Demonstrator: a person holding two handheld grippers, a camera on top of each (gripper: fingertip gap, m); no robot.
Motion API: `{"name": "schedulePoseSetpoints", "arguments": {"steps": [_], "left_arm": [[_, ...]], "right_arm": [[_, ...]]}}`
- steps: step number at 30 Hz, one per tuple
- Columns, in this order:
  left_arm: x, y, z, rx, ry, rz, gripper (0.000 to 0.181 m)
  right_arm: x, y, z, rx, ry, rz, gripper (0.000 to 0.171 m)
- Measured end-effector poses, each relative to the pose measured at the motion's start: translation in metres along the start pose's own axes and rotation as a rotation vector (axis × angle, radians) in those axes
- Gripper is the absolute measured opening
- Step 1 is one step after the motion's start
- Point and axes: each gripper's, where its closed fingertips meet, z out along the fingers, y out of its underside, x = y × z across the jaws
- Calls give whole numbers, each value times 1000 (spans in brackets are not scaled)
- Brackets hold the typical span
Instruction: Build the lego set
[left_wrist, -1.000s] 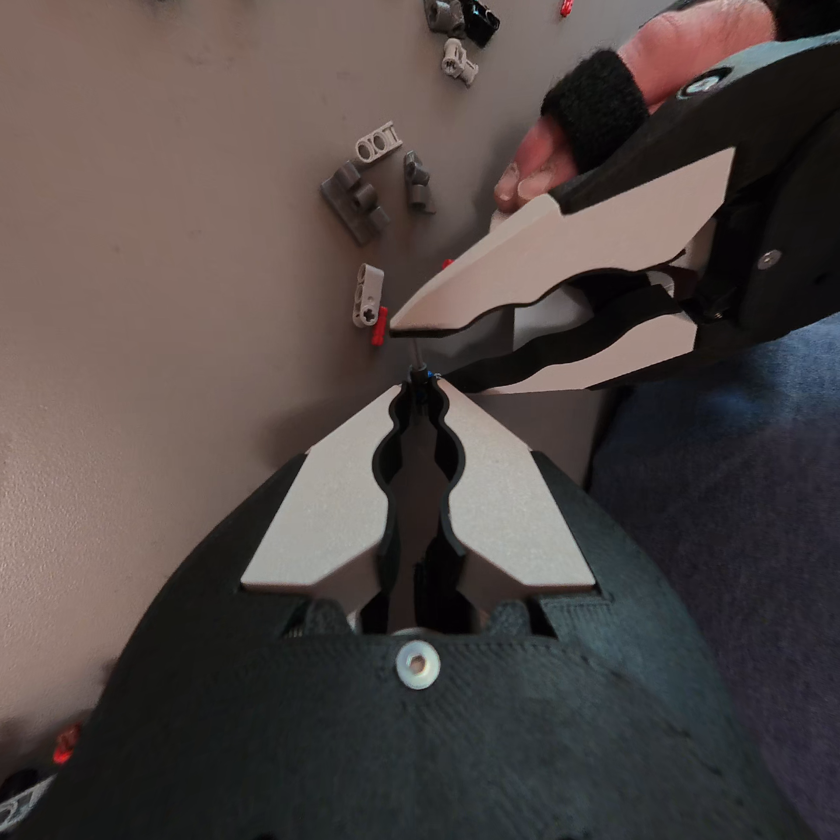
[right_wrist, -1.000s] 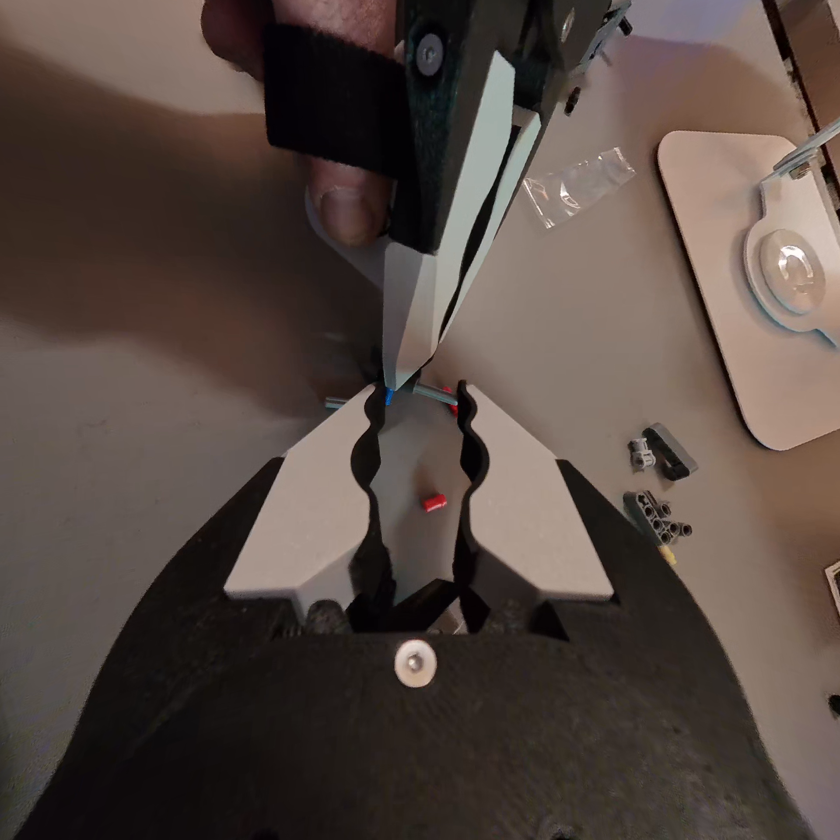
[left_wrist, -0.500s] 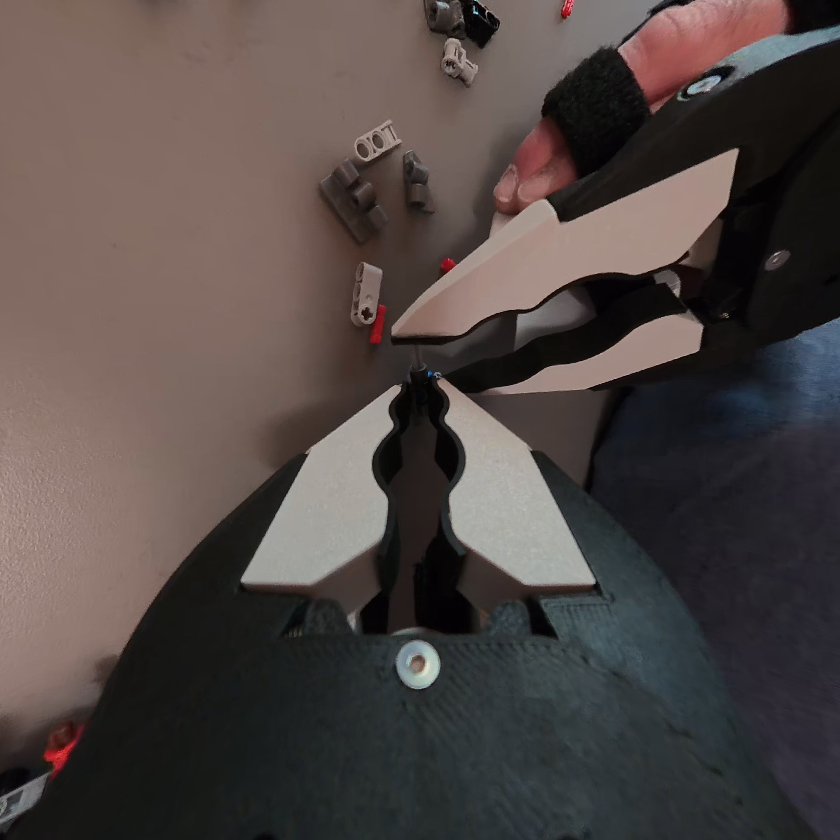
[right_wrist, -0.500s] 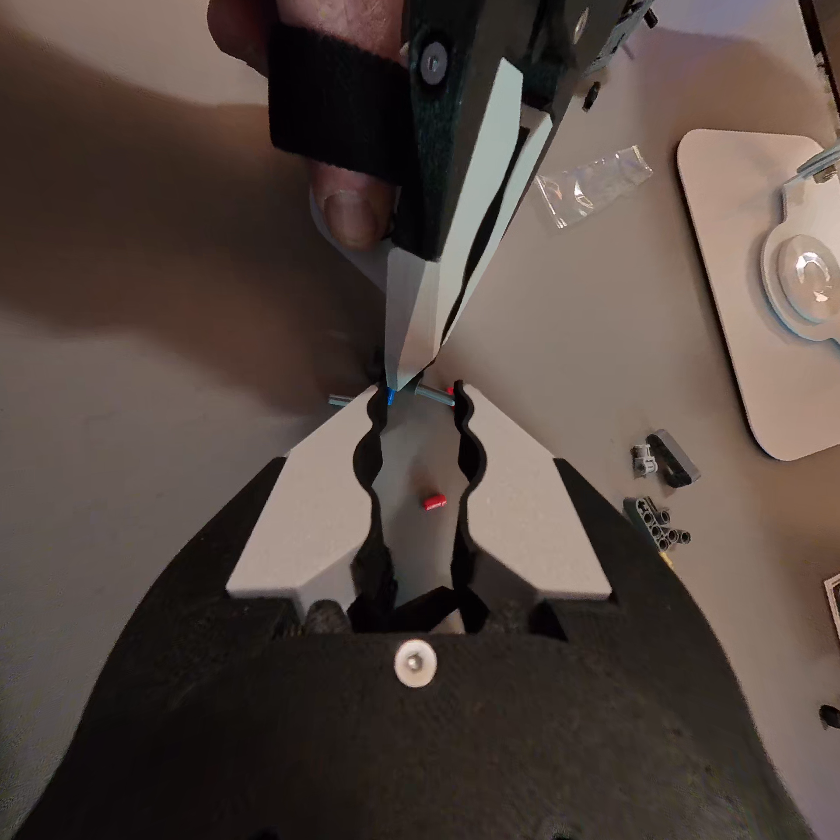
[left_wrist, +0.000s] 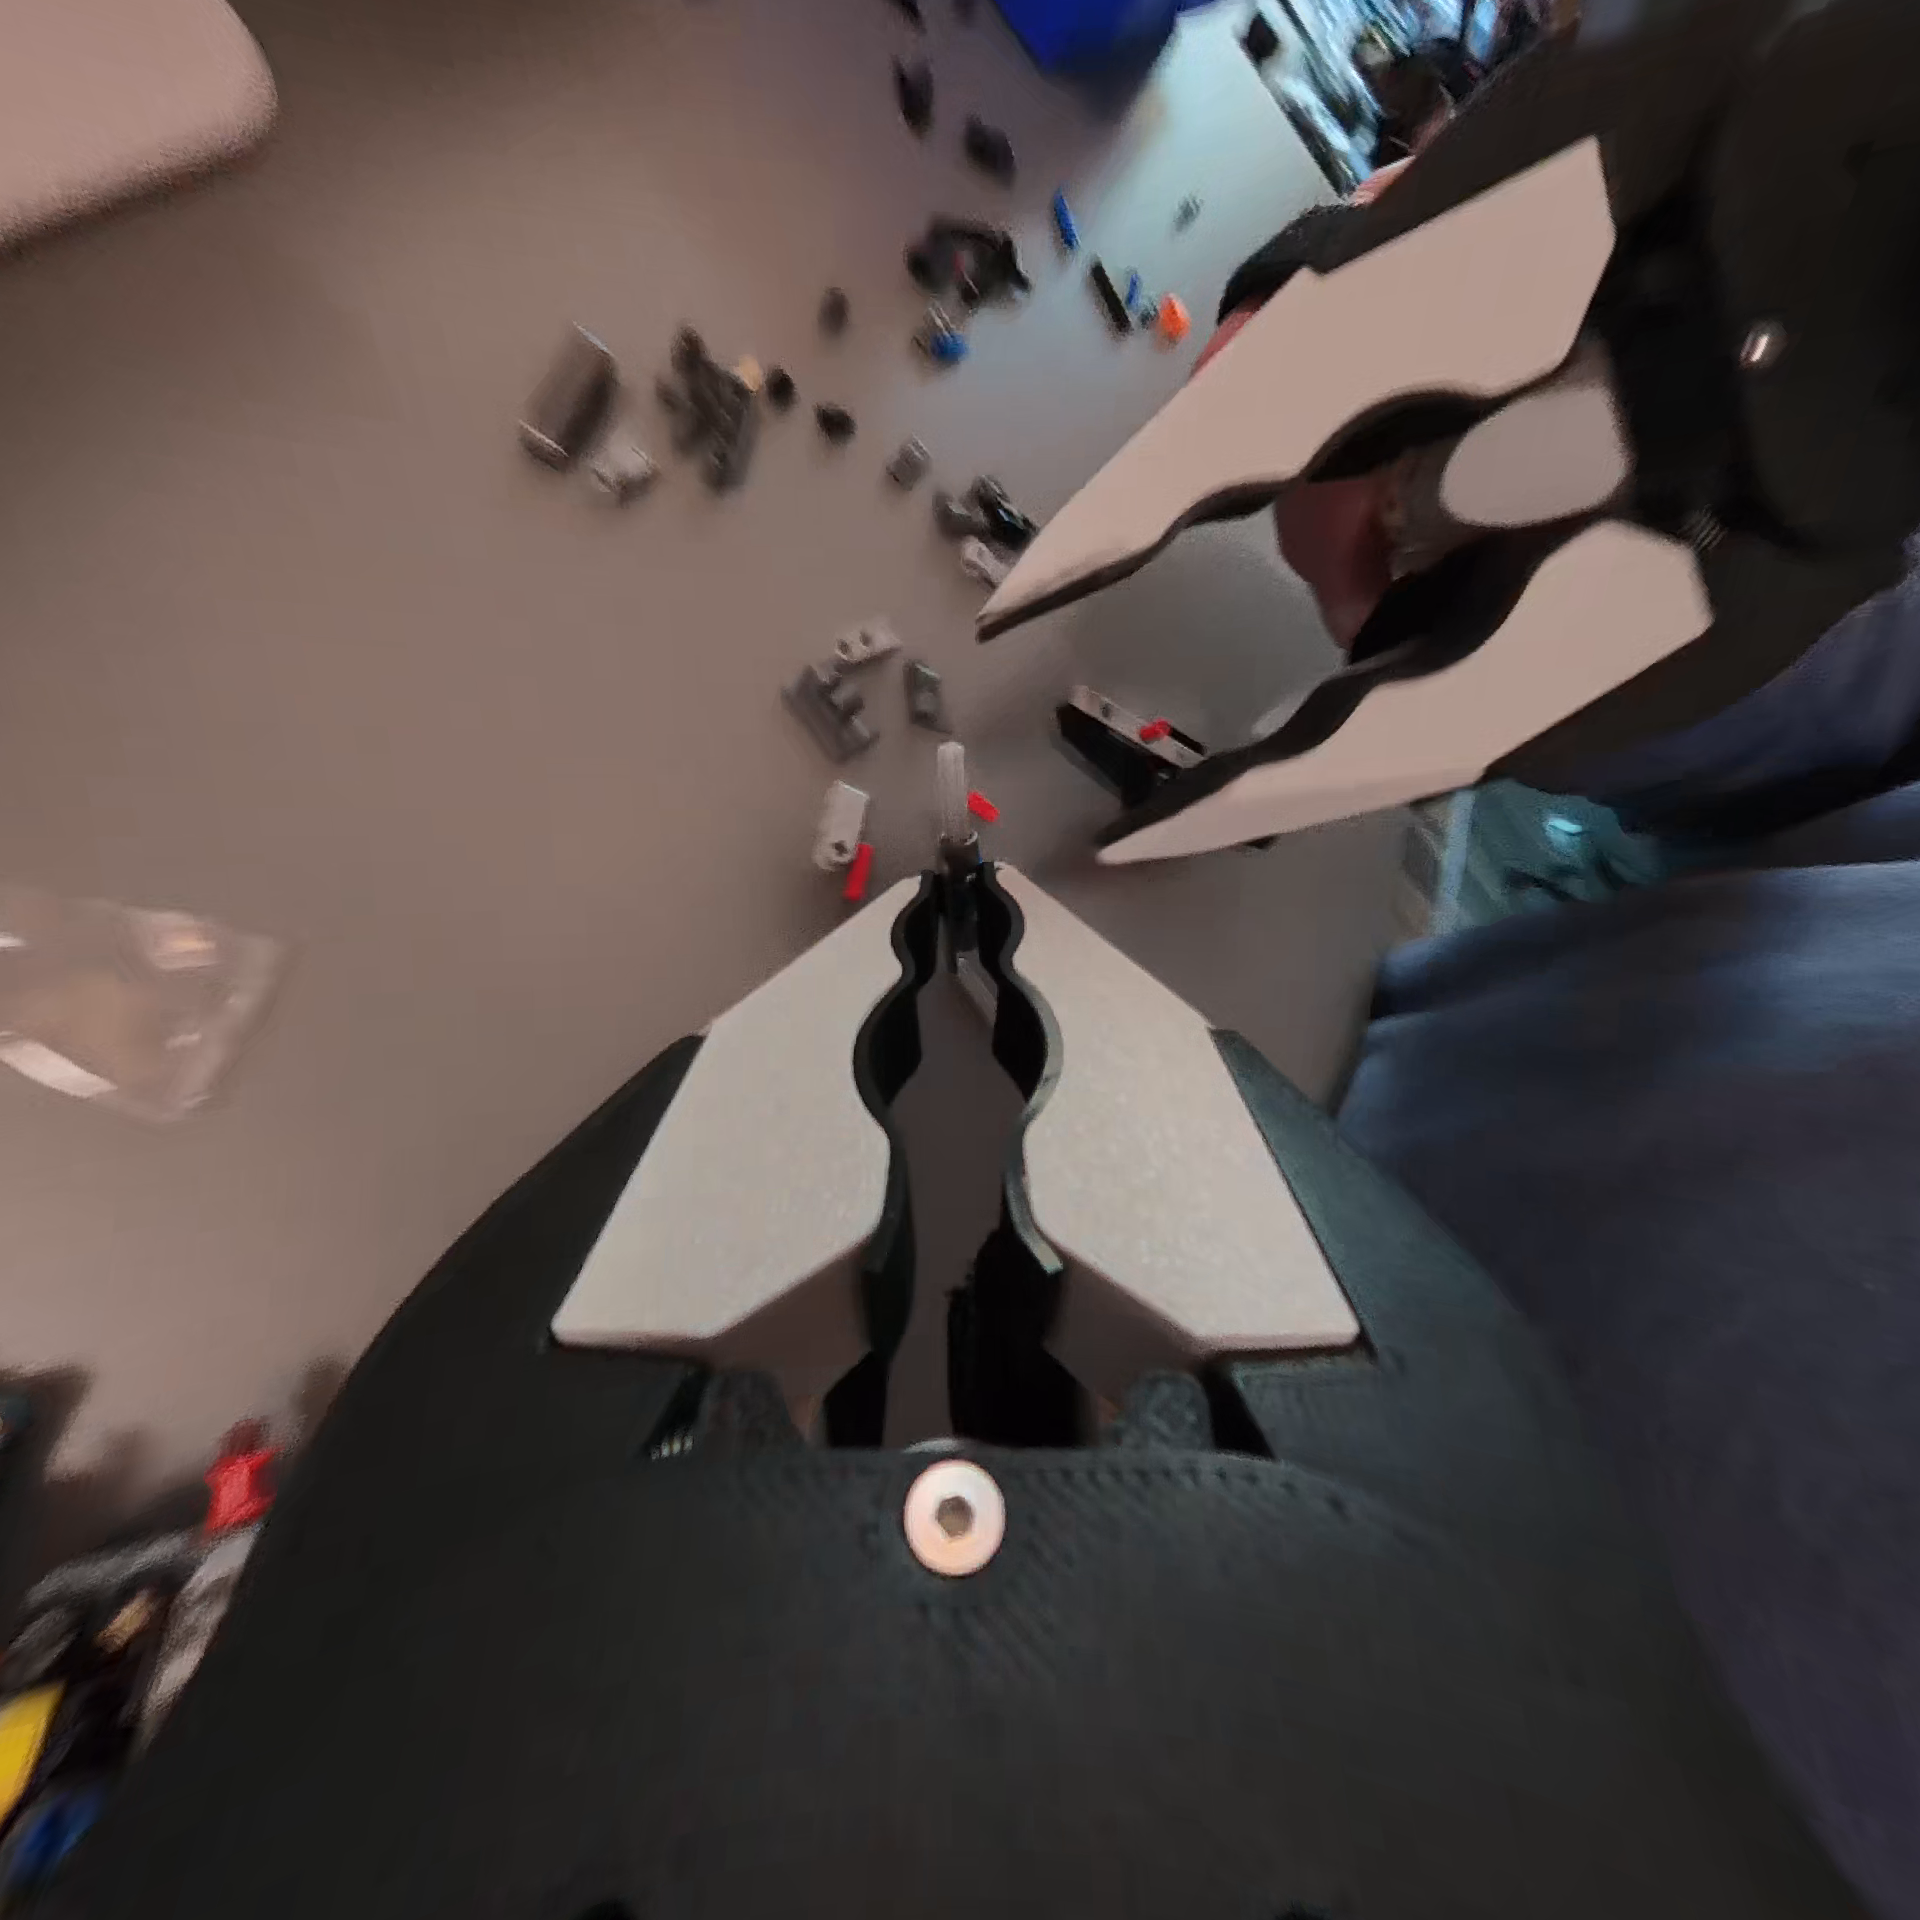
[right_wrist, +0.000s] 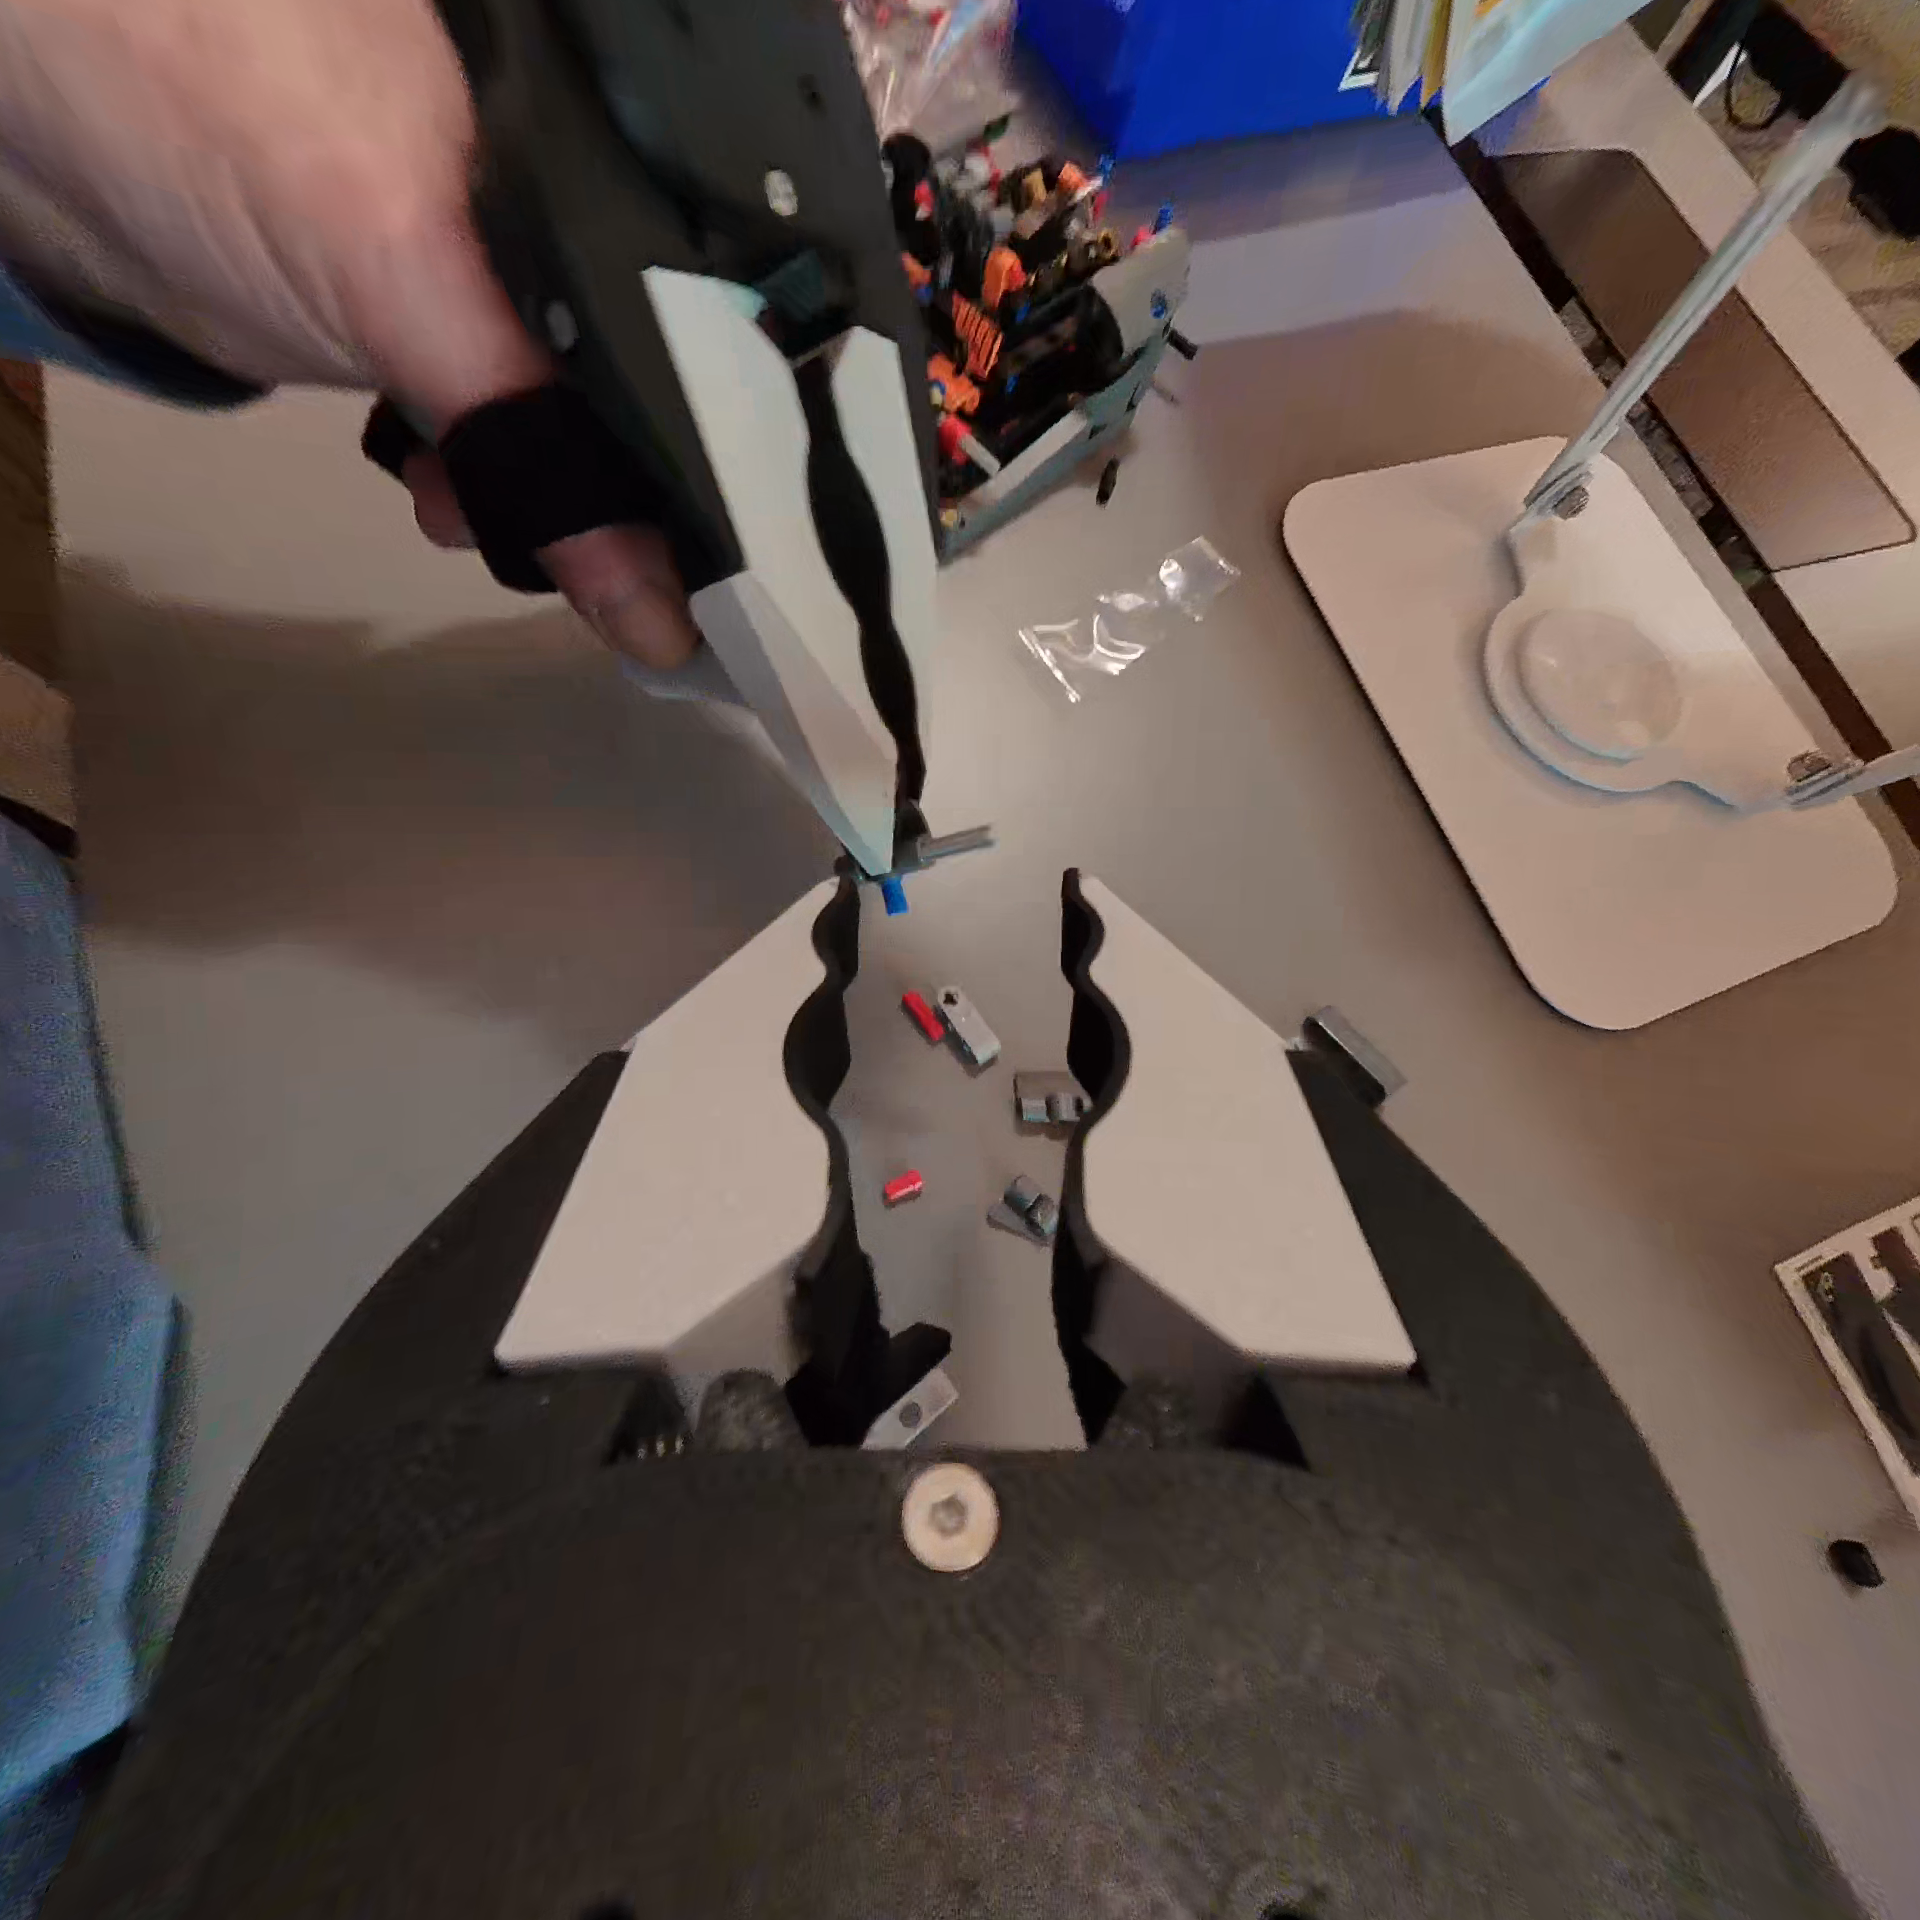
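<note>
My left gripper (left_wrist: 961, 888) is shut on a small axle piece (left_wrist: 951, 790): a short grey axle pokes out past the tips. In the right wrist view the left gripper (right_wrist: 883, 847) comes down from above, with the grey axle (right_wrist: 956, 842) sticking out sideways and a blue pin (right_wrist: 896, 899) below it. My right gripper (right_wrist: 958, 883) is open and empty, just in front of that piece without touching it. It also shows in the left wrist view (left_wrist: 1044, 743), jaws wide apart, at the upper right.
Loose grey connectors (right_wrist: 966, 1023) and red pins (right_wrist: 904, 1188) lie on the grey table under the right gripper. A clear bag (right_wrist: 1127, 618), a white lamp base (right_wrist: 1579, 727), a parts tray (right_wrist: 1039, 343) and a booklet (right_wrist: 1860, 1340) lie around. The table edge (left_wrist: 1340, 1039) is at the right.
Both grippers have risen from the table. The right gripper has opened wider and drawn back from the axle piece. The left gripper still holds the piece.
</note>
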Motion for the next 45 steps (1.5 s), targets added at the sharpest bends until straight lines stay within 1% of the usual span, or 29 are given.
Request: {"name": "schedulePoseSetpoints", "arguments": {"steps": [3, 5, 7, 10, 12, 14, 16, 18, 20, 22, 24, 27, 30, 32, 35, 40, 42, 43, 45], "left_arm": [[3, -13, -17, 90, -61, 103, 6], [-1, -18, -28, 107, -140, 170, 6], [-3, -27, -40, 143, -214, 254, 6], [0, -40, -57, 200, -275, 359, 6], [-1, -48, -67, 219, -336, 435, 6], [-2, -60, -81, 245, -449, 569, 6], [0, -71, -94, 250, -564, 717, 5], [9, -84, -105, 263, -649, 876, 5], [17, -94, -113, 264, -720, 1007, 5], [21, -100, -117, 249, -761, 1095, 5], [22, -104, -118, 234, -791, 1169, 5], [24, -108, -121, 230, -825, 1236, 4], [29, -111, -120, 222, -834, 1289, 5], [33, -112, -119, 230, -833, 1316, 5], [32, -113, -117, 230, -829, 1321, 5], [33, -119, -118, 264, -830, 1286, 5], [37, -124, -122, 314, -810, 1251, 6], [42, -126, -126, 347, -800, 1241, 11], [46, -131, -141, 427, -781, 1133, 19]], "right_arm": [[3, -15, -6, 48, -46, 100, 36], [6, -26, -11, 93, -70, 160, 36], [8, -34, -15, 116, -77, 196, 36], [10, -41, -17, 124, -81, 232, 38], [7, -49, -17, 145, -117, 271, 40], [7, -64, -23, 226, -139, 315, 39], [9, -82, -30, 320, -159, 363, 33], [10, -98, -36, 387, -196, 416, 32], [11, -113, -43, 448, -224, 438, 27], [14, -126, -48, 484, -195, 411, 19], [20, -135, -51, 492, -111, 368, 18], [24, -145, -52, 496, -63, 355, 21], [28, -142, -45, 455, -41, 361, 16], [27, -144, -44, 474, -54, 363, 5], [32, -141, -44, 459, -12, 348, 1], [38, -143, -47, 477, 10, 352, 0], [43, -147, -52, 497, 42, 332, 0], [45, -149, -56, 513, 52, 324, 0], [49, -155, -66, 548, 84, 290, 0]]}}
